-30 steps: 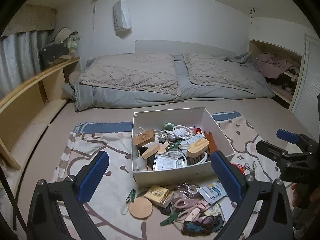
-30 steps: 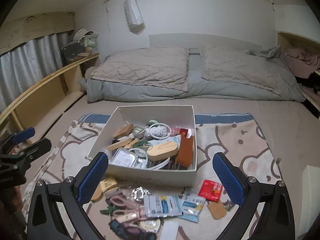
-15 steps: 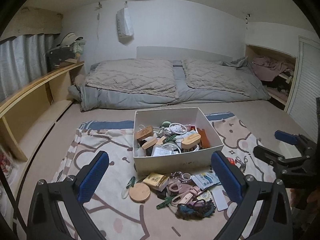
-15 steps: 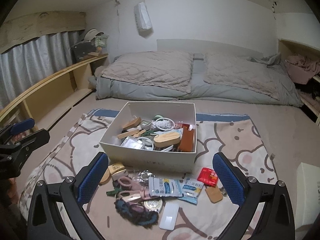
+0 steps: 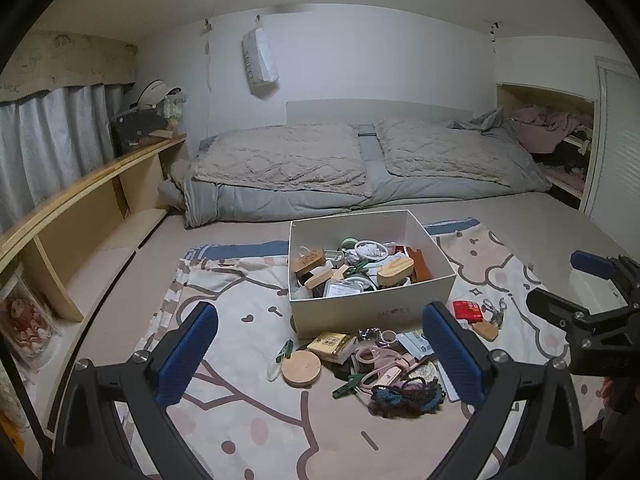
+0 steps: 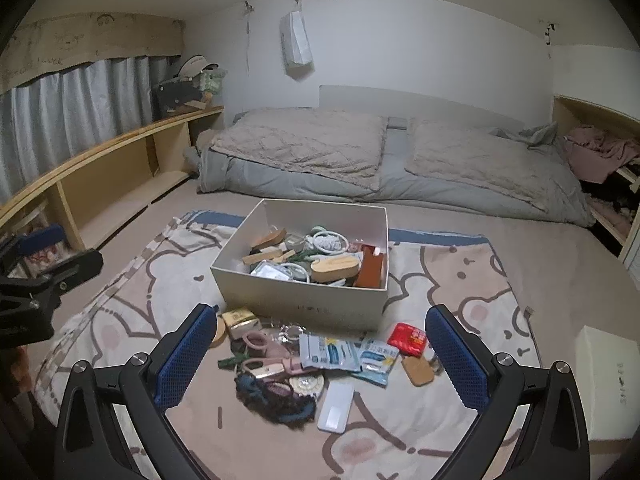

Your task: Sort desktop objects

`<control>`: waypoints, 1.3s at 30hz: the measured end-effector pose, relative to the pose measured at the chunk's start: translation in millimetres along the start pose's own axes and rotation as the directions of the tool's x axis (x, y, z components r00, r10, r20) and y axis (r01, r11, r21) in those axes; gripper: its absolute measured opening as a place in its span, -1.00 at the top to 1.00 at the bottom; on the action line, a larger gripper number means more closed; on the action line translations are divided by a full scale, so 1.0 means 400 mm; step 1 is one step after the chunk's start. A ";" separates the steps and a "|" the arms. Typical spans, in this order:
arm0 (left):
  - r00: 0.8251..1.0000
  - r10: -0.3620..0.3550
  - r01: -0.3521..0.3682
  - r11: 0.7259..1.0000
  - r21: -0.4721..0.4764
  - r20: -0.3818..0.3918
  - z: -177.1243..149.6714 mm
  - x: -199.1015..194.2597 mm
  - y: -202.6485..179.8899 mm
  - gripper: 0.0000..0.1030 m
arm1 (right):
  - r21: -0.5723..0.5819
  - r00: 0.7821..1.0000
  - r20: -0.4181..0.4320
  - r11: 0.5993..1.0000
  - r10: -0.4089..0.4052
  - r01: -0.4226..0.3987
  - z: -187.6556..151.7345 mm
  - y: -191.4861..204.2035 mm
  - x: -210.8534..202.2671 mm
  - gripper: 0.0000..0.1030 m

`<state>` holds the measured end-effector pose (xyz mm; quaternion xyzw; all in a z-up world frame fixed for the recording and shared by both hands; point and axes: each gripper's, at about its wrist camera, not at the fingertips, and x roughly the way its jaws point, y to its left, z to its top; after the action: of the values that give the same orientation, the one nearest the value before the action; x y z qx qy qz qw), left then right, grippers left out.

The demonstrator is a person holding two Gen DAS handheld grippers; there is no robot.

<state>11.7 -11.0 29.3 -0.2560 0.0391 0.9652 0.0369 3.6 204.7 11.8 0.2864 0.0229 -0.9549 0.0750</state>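
The left gripper point(image 5: 320, 354) hangs above a cartoon-print blanket point(image 5: 240, 420) with its jaws spread wide and nothing between them. The right gripper point(image 6: 318, 354) is held the same way, jaws wide apart and empty. Neither touches anything.

At 12 o'clock from both grippers stands a white cardboard box point(image 5: 360, 304), open at the top and already holding a jumble: a wooden brush point(image 5: 395, 271), a wooden stamp block point(image 5: 307, 259), green clips, a coil of white cord point(image 5: 370, 249), a clear plastic case and a brown leather sleeve point(image 5: 420, 266) leaning on its 3 o'clock wall.

The unsorted things lie on the blanket just in front of the box's near wall. In the left wrist view a round wooden disc point(image 5: 302, 369) lies at 11 o'clock of the pile, touching a yellow packet point(image 5: 331, 342); pink scissors point(image 5: 380, 362), a green clip point(image 5: 347, 386) and a dark crocheted scrunchie point(image 5: 404, 398) are bunched toward the middle. In the right wrist view two blue-and-white sachets point(image 6: 348, 354) overlap at the centre, a red packet point(image 6: 409, 338) sits at 2 o'clock of them, a small brown leather tag point(image 6: 418, 370) just below it, and a white rectangular case point(image 6: 336, 406) lies at 6 o'clock beside the scrunchie.

Beyond the box, a bed with grey quilts point(image 6: 360, 160) runs along the wall; a wooden shelf point(image 5: 80, 200) lines the 9 o'clock side.
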 end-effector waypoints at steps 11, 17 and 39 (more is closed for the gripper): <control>1.000 0.008 -0.008 0.999 0.034 -0.005 -0.034 -0.026 -0.025 -0.99 | 0.007 1.000 0.027 1.000 -0.015 0.015 -0.017 0.001 -0.049 -1.00; 1.000 0.025 -0.025 0.999 0.042 0.010 -0.044 -0.043 -0.026 -0.99 | -0.013 0.999 0.036 1.000 -0.021 0.021 -0.026 0.019 -0.056 -1.00; 1.000 0.023 -0.023 0.999 0.034 0.000 -0.049 -0.041 -0.022 -0.99 | -0.002 0.999 0.026 1.000 -0.024 0.024 -0.034 0.011 -0.053 -1.00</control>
<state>36.5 -4.8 19.9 -0.2553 0.0585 0.9646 0.0304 29.3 204.4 12.2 0.2735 0.0263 -0.9594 0.0641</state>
